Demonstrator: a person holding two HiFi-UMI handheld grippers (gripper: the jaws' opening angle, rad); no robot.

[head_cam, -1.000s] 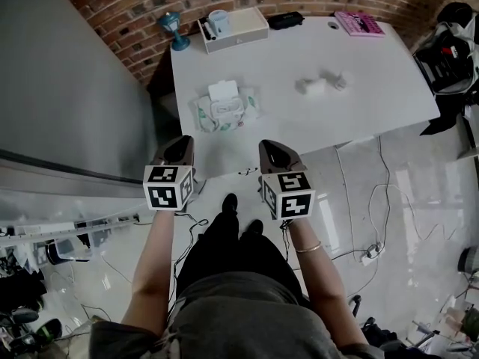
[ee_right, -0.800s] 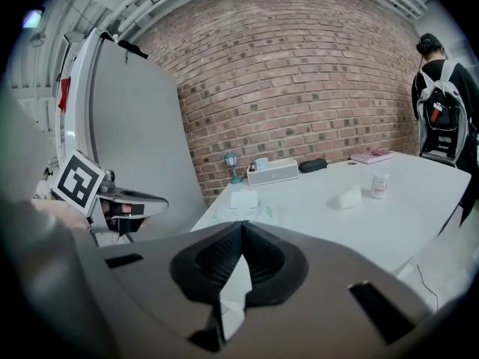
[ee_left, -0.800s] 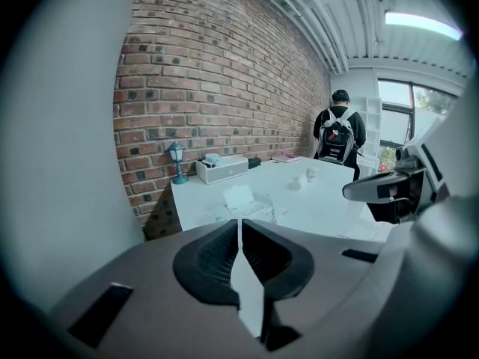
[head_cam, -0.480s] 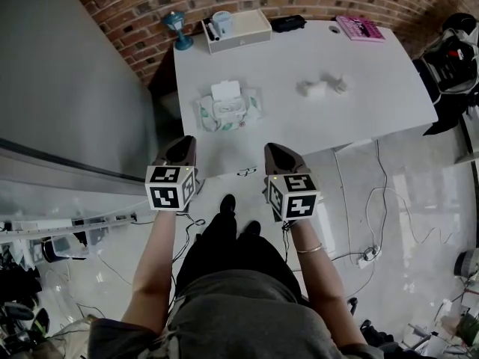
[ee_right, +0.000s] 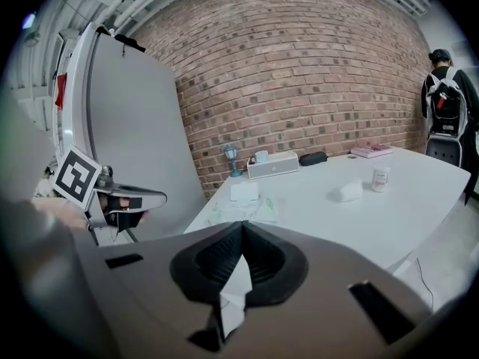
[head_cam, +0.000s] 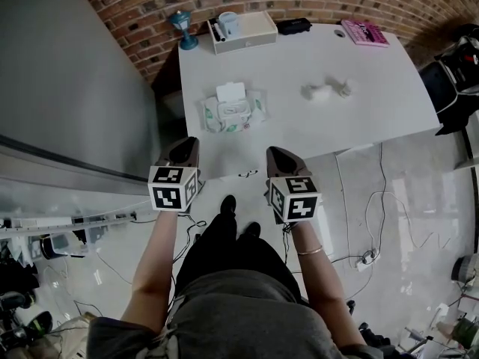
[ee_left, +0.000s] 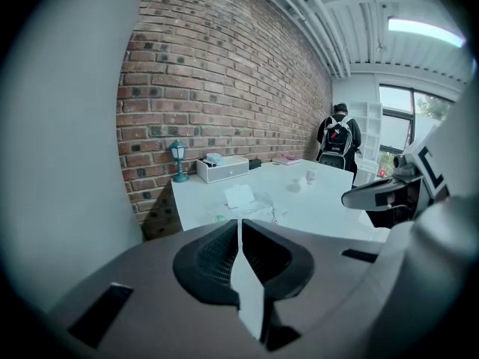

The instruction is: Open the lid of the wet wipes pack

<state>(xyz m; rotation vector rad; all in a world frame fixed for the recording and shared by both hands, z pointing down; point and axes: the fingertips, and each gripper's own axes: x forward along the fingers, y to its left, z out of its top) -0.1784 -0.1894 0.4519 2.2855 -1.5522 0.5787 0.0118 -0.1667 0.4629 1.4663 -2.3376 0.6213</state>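
Observation:
The wet wipes pack (head_cam: 233,112) lies flat on the white table (head_cam: 359,118), near its left front corner. Its white lid (head_cam: 230,92) stands flipped up at the far side. It also shows in the left gripper view as the pack (ee_left: 251,204) and in the right gripper view as the pack (ee_right: 243,204). My left gripper (head_cam: 183,149) and right gripper (head_cam: 278,155) hover side by side in front of the table's near edge, short of the pack. Both point at the table with jaws closed together and nothing between them. The left gripper (ee_left: 239,226) and right gripper (ee_right: 242,230) look shut in their own views too.
A white box (head_cam: 243,30), a blue lamp (head_cam: 183,30), a black case (head_cam: 293,25) and a pink book (head_cam: 365,32) line the brick-wall side. A white roll and small bottle (head_cam: 323,90) sit mid-table. A grey panel (head_cam: 67,88) stands left. A person with a backpack (ee_left: 338,137) stands far off.
The head view has drifted slightly, so the table sits a little more to the right. Both grippers and the pack have kept their places.

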